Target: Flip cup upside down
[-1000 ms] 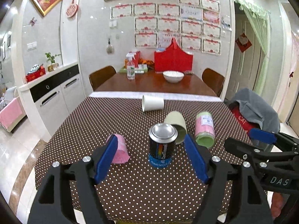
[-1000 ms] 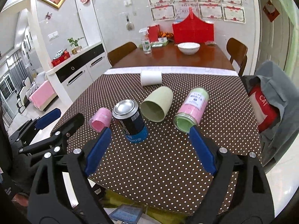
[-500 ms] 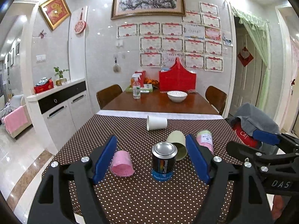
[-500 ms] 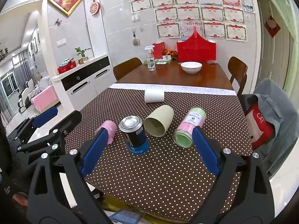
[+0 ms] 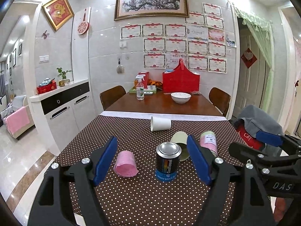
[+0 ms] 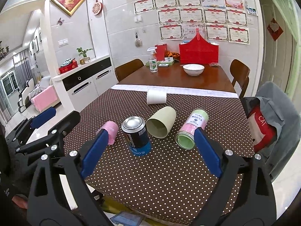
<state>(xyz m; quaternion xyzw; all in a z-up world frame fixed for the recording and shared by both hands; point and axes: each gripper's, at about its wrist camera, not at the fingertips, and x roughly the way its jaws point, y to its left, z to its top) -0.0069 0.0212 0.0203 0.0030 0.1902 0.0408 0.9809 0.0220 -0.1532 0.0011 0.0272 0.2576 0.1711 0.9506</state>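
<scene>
- My left tongs [image 5: 152,158] are released, holding nothing.
- My right tongs [image 6: 150,148] are released too.
- The green cup [image 6: 161,122] lies sideways beside the upright can [image 6: 136,133].

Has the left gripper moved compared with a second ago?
Yes. The left gripper has pulled back and levelled out: the wall painting, earlier cut off, now shows fully.

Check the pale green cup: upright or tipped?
Tipped. The pale green cup lies on its side on the dotted tablecloth, open mouth facing the camera, beside the upright dark can. It looks empty.
</scene>
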